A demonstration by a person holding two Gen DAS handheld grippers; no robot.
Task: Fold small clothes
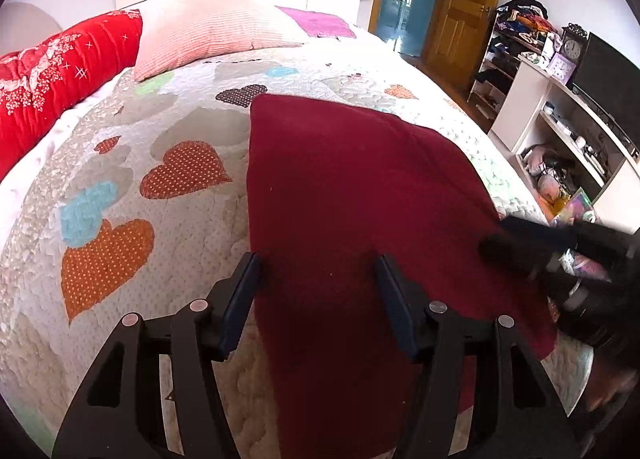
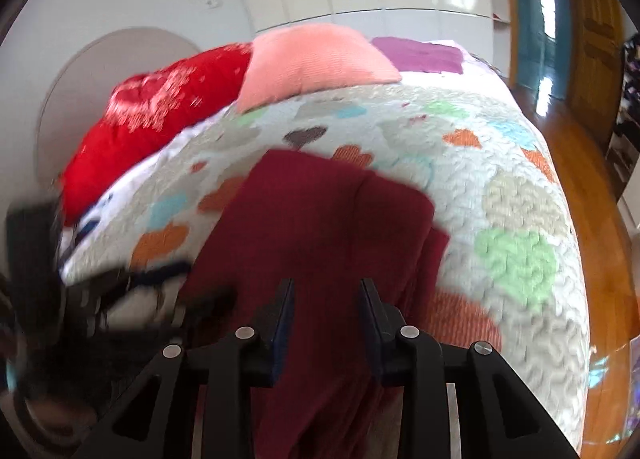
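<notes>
Maroon garment (image 1: 352,187) lying at near edge of quilted bed (image 1: 168,243). Left gripper (image 1: 316,271) hovering agape; right gripper (image 2: 326,295) likewise. No legible writing. Clock (image 1: 573,48) showing only in left view.

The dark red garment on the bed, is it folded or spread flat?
Folded at least once: the dark red garment shows a doubled layer stepping along its right edge.

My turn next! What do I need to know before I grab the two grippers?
Left gripper: open, jaws wide, over the near part of the dark red garment, holding nothing.
Right gripper: open, also above the garment, nothing pinched; its view is blurred.
The garment lies on the heart-patterned quilt, with one fold line visible along its right side.
Left to do: grip an edge and finish folding.
</notes>
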